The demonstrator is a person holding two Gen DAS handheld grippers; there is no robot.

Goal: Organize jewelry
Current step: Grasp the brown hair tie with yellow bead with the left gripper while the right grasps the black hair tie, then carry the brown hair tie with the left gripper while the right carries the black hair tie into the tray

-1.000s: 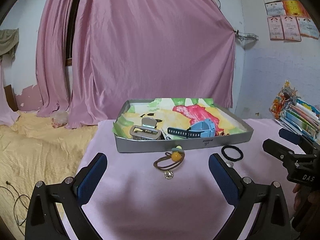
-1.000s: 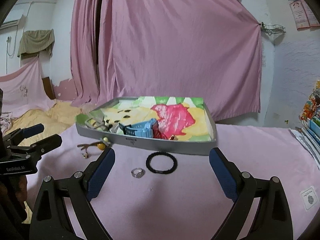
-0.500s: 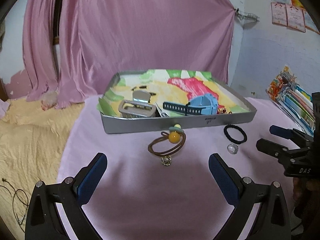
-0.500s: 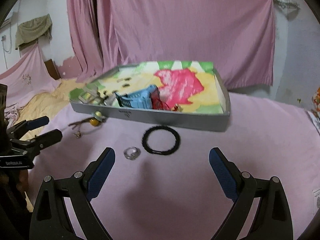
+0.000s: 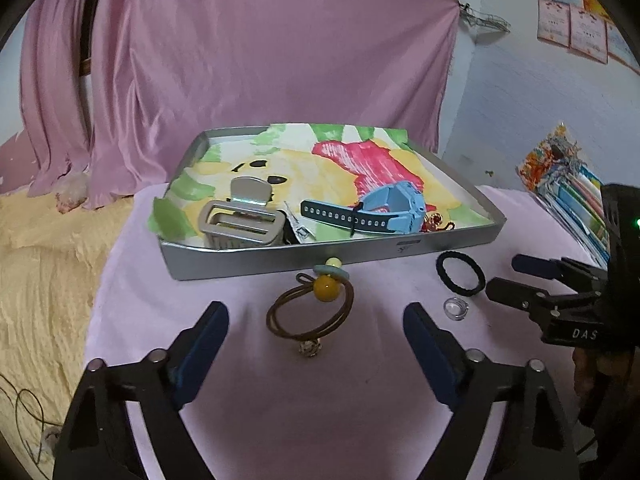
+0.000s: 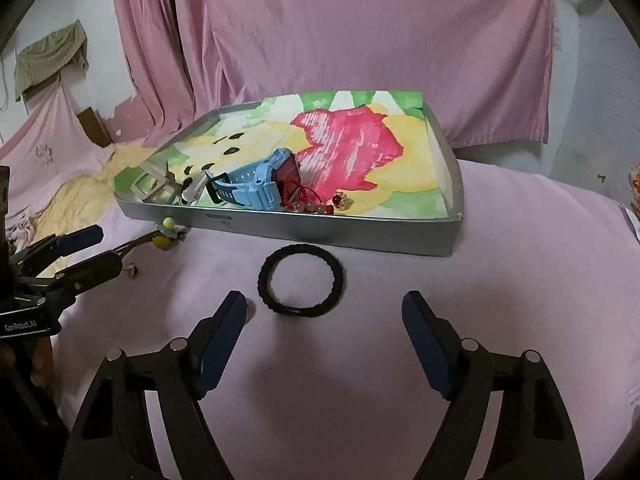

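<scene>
A grey metal tray [image 5: 280, 260] with a cartoon paper liner holds a silver hair claw [image 5: 240, 226], a blue watch [image 5: 384, 210] and a red bead bracelet [image 6: 308, 200]. In front of it on the pink cloth lie a brown hair tie with a yellow bead [image 5: 312, 308], a black hair tie [image 6: 301, 285] and a small clear ring [image 5: 456, 309]. My left gripper [image 5: 315, 310] is open, its fingers on either side of the brown tie. My right gripper [image 6: 324, 300] is open just short of the black tie. The ring is hidden in the right wrist view.
A stack of colourful books [image 5: 568, 192] lies at the table's right end. Pink curtains [image 5: 280, 60] hang behind the tray. A yellow blanket [image 5: 40, 260] covers the surface to the left of the table.
Both grippers have moved forward and lower towards the cloth. The brown tie now lies between the left fingers, and the black tie is close to the right fingertips. Both stayed open.
</scene>
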